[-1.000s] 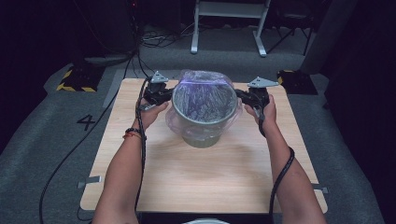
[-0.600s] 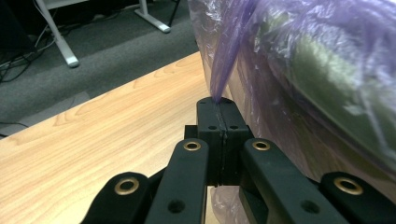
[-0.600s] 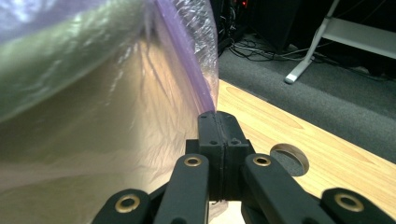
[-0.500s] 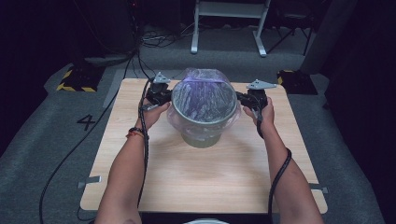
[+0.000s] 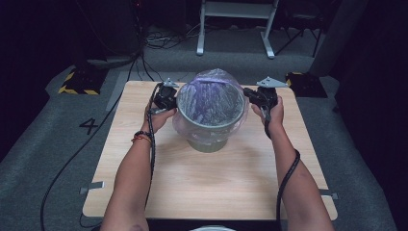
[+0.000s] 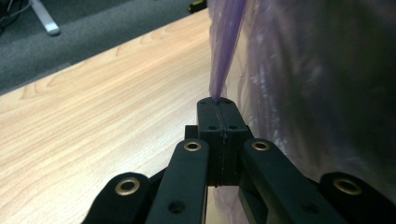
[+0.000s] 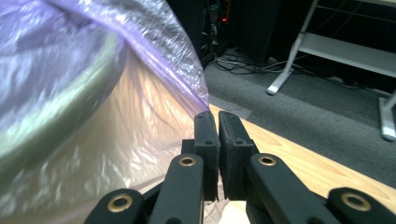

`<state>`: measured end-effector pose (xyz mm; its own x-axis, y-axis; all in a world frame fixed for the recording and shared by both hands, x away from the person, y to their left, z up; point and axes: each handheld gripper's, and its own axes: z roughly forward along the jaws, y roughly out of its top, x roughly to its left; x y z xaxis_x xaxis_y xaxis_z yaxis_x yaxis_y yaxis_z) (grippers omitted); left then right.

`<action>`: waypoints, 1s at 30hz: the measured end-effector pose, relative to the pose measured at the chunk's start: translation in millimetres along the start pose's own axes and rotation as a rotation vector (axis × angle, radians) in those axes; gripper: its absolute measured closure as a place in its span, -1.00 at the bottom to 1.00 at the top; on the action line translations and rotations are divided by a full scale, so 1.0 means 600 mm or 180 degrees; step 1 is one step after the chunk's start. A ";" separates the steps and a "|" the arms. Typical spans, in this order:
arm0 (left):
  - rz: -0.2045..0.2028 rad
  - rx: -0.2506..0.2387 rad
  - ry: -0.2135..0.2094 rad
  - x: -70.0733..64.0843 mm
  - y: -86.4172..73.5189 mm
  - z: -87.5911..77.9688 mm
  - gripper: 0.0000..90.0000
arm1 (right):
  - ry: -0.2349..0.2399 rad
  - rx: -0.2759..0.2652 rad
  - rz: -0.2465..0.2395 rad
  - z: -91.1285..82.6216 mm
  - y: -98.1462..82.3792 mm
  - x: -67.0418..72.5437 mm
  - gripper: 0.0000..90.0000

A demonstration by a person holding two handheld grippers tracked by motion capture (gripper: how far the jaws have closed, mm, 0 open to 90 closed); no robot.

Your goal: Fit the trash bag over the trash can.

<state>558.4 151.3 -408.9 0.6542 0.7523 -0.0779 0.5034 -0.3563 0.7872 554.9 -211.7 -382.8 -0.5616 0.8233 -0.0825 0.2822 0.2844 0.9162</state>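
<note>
Wooden table [image 5: 211, 178], bucket [image 5: 208, 127] blurred behind purple bag [image 5: 210, 98], left claw [image 6: 217, 103] and right claw [image 7: 213, 116] clamped on bag

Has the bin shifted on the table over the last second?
No. The bin sits at the same spot on the table, between the left gripper and the right gripper, both pinching the bag.

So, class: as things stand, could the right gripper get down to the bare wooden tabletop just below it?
Probably yes. The right gripper sits beside the bin, shut on the purple bag, with bare table beneath. It would have to release the bag or drag it along.
</note>
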 end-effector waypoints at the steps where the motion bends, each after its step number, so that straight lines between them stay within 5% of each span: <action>1: 0.0000 0.0000 0.0000 0.000 0.000 0.000 1.00 | -0.0022 -0.0008 0.0013 0.001 0.004 0.001 0.93; 12: 0.0021 0.0199 -0.0006 0.006 -0.014 0.008 1.00 | -0.0059 0.0056 -0.0062 0.014 0.029 -0.001 0.93; 16: 0.0044 0.0253 0.0000 0.003 -0.014 0.009 0.99 | 0.0014 0.0156 0.0093 0.027 0.021 -0.016 0.97; 23: 0.0107 0.0154 0.0025 -0.001 -0.023 -0.002 0.97 | 0.0060 0.0322 0.0241 0.041 -0.012 -0.031 0.99; 30: 0.0065 -0.0095 0.0056 -0.001 -0.048 -0.029 0.73 | 0.0086 0.0342 0.0169 0.023 -0.042 -0.029 0.93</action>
<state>533.4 170.6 -420.8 0.6541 0.7547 -0.0510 0.4727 -0.3552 0.8064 568.4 -226.6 -409.7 -0.5639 0.8255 -0.0230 0.3931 0.2928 0.8716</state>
